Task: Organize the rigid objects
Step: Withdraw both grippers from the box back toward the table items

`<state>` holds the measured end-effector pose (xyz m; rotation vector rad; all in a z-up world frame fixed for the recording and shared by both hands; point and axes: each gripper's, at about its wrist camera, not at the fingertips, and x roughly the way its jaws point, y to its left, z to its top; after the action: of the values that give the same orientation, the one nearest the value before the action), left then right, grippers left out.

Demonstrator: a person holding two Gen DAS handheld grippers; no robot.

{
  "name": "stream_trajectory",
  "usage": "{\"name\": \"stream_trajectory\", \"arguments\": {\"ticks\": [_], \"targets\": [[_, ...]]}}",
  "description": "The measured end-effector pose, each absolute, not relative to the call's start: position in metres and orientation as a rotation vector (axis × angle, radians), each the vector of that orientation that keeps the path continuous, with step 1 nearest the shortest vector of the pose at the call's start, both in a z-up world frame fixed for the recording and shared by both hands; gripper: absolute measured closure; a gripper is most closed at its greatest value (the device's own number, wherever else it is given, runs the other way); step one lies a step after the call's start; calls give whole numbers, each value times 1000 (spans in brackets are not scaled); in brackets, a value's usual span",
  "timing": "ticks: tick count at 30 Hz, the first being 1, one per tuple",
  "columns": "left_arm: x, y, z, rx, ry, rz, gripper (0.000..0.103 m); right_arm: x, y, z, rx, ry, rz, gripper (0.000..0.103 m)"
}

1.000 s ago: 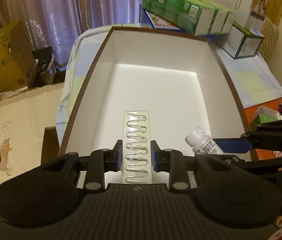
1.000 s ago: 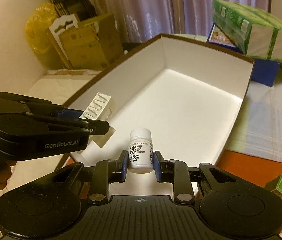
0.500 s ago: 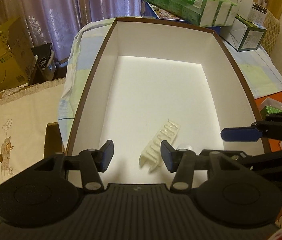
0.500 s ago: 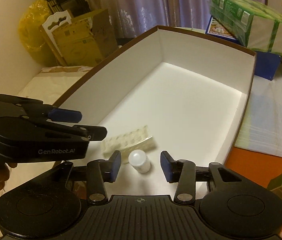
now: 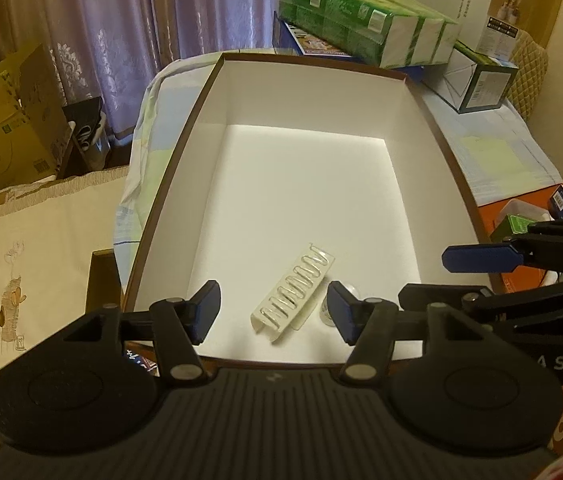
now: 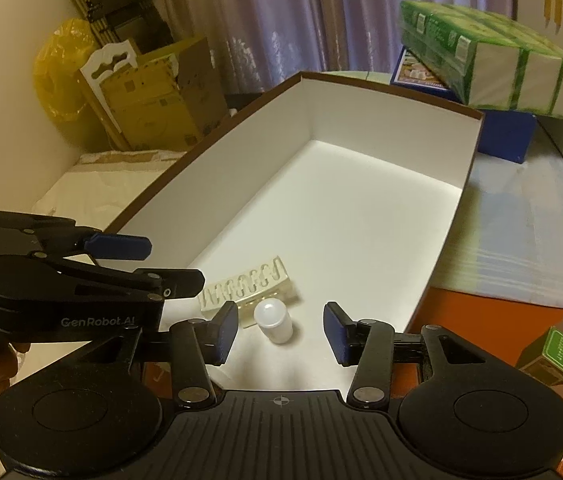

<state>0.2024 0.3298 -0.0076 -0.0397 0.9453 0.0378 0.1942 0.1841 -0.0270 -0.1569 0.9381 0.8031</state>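
Note:
A clear plastic ampoule tray (image 5: pixel 292 295) (image 6: pixel 247 288) lies slanted on the floor of the white open box (image 5: pixel 305 100) (image 6: pixel 393 128), near its front end. A small white pill bottle (image 6: pixel 272 321) rests right beside it; in the left wrist view the bottle (image 5: pixel 351 291) peeks out behind the right finger. My left gripper (image 5: pixel 274 311) hangs above the tray, its jaws opening and empty. My right gripper (image 6: pixel 280 330) hovers over the bottle, jaws opening, pads clear of it. Each gripper also shows in the other's view: the right gripper (image 5: pixel 477 276) and the left gripper (image 6: pixel 141 264).
Green-and-white packs (image 5: pixel 365 36) (image 6: pixel 493 68) and other cartons are stacked behind the box. Cardboard boxes (image 5: pixel 5 128) (image 6: pixel 153 96) stand at the left. Small items (image 6: pixel 561 360) sit on the orange surface at right. A cream embroidered cloth (image 5: pixel 33 248) lies left.
Both grippers opened and let go. The ampoule tray dropped from the left gripper and the bottle from the right; both now lie on the box floor.

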Motion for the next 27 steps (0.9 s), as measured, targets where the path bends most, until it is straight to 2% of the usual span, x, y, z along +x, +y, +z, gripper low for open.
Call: {"name": "stream_trajectory", "arguments": {"ticks": [2, 6, 10, 17, 27], "targets": [[198, 327, -3, -37, 932, 39, 40, 191, 180, -23, -150, 927, 802, 58], [188, 320, 6, -40, 898, 22, 40, 182, 164, -13, -107, 899, 805, 58], [176, 311, 16, -33, 872, -1, 30, 173, 142, -4, -58, 880, 794, 54], [160, 289, 21, -26, 854, -51, 30, 157, 91, 5, 7, 853, 727, 41], [152, 236, 21, -29, 851, -173, 30, 145, 27, 7, 77, 845, 615, 36]]}}
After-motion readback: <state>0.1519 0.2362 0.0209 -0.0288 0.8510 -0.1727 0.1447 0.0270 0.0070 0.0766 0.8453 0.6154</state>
